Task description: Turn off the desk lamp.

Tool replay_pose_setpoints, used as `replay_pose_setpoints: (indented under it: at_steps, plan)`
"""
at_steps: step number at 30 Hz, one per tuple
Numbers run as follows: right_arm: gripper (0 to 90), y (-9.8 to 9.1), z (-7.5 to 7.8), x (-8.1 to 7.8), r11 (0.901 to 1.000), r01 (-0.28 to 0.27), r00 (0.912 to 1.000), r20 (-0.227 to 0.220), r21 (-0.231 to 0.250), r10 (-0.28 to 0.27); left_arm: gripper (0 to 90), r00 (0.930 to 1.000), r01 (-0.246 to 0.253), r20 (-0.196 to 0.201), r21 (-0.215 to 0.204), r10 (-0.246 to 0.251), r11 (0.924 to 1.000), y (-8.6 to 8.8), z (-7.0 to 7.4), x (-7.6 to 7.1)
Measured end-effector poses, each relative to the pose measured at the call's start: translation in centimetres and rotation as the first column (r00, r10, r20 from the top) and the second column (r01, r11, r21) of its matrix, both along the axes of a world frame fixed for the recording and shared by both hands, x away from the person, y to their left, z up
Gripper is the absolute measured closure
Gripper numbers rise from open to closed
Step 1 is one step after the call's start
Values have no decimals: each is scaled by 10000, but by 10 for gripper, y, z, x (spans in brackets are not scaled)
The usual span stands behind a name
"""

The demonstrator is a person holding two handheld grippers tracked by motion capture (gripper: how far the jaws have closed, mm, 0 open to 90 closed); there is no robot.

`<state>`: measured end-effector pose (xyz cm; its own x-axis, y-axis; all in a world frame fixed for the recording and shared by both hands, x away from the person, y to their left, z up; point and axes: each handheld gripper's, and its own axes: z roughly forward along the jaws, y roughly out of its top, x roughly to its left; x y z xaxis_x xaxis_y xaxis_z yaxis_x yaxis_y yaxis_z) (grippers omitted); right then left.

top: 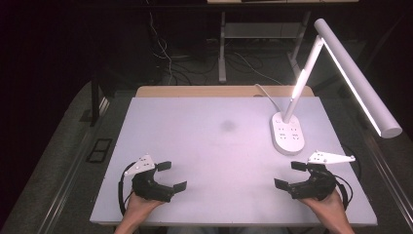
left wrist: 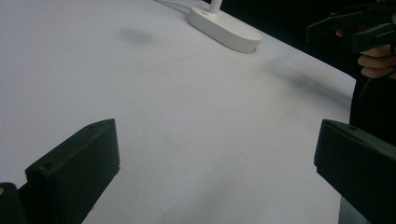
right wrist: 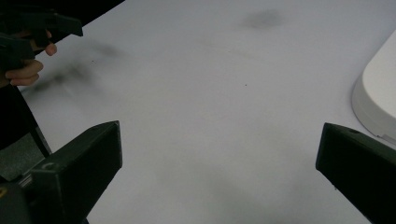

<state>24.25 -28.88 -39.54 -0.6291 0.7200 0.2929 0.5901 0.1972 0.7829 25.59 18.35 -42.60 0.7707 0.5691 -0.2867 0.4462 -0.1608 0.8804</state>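
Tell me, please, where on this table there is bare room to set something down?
The white table top is bare between the left gripper and right gripper, and across its left and middle. Crowded: the far right, around the lamp base.

Left gripper (top: 172, 176): black body, two blocky black jaws, grey three-cornered top plate, black cable looping behind. Right gripper (top: 289, 174): same black build, pale plate with small dark holes, black cable. Forearms bare, no sleeves.

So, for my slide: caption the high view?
Two open hand-held tongs, left and right, rest on a white table beside a lamp.
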Motion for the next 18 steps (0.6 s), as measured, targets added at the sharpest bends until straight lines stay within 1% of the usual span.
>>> replay_pose_setpoints:
  at_steps: [6, 9, 13, 17, 18]
  plan:
    - [5, -5, 6, 4, 9999, 46, 10000, 5, -146, -46, 0, 10000, -13, -3, 15, 13, 10000, 0, 0, 0]
    - [5, -8, 9, 7, 9999, 63, 10000, -36, -78, -63, 0, 10000, -52, -19, -13, 52, 10000, 0, 0, 0]
    - [5, -11, 14, 10, 9998, 36, 10000, -86, -183, -37, 0, 10000, -81, -8, -47, 80, 10000, 1, 0, 0]
    - [5, -15, 18, 13, 9998, 109, 9999, -81, -140, -111, 0, 10000, -72, -25, -55, 72, 10000, 1, 0, 0]
    - [5, -16, 18, 15, 9998, 125, 9999, 24, -173, -125, 0, 10000, -68, -22, -55, 68, 10000, 1, 0, 0]
